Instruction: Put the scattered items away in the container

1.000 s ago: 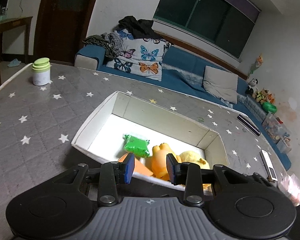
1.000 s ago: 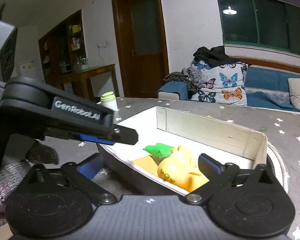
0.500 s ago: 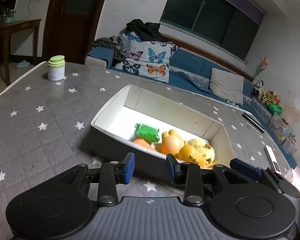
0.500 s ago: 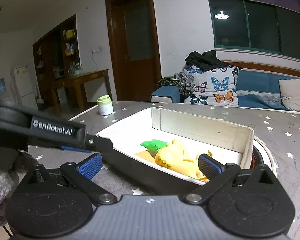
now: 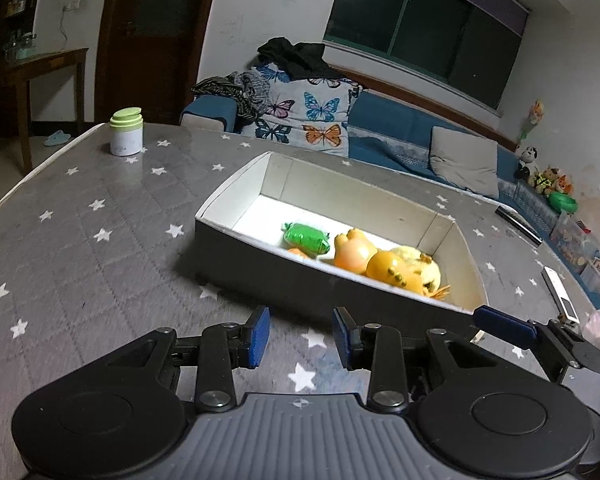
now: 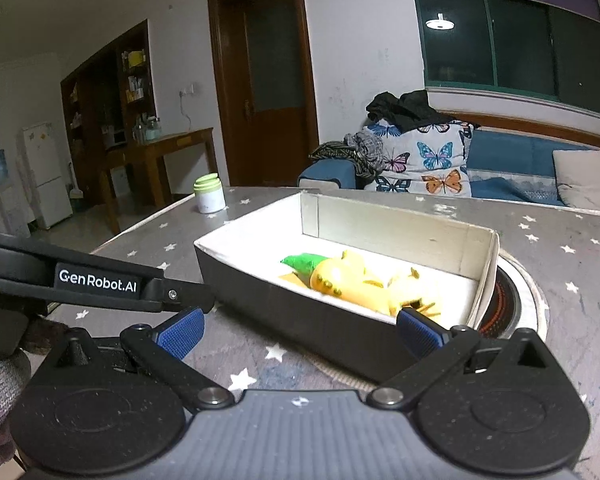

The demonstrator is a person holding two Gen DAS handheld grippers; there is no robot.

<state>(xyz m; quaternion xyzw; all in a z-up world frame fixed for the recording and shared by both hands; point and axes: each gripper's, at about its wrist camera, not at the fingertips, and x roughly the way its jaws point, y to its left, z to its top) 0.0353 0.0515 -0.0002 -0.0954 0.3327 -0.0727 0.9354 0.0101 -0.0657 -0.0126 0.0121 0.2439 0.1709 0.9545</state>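
Observation:
A white-lined cardboard box with dark outer walls (image 5: 240, 216) (image 6: 260, 296) stands on the grey star-patterned table. Inside lie a green toy (image 5: 306, 237) (image 6: 304, 263), orange and yellow plush toys (image 5: 384, 264) (image 6: 352, 280) and a flat orange piece (image 5: 296, 252). My left gripper (image 5: 300, 334) is in front of the box's near wall, jaws a little apart and empty. My right gripper (image 6: 300, 330) is wide open and empty, just in front of the box. The left gripper's side shows in the right wrist view (image 6: 100, 286).
A white jar with a green lid (image 5: 127, 132) (image 6: 209, 196) stands at the table's far left corner. A remote (image 5: 560, 296) and a dark bar (image 5: 516, 224) lie at the right. A round burner (image 6: 512, 300) sits under the box's right end. A sofa is behind.
Both grippers have drawn back from the box toward me. The box and toys now sit farther ahead. The toys have not moved.

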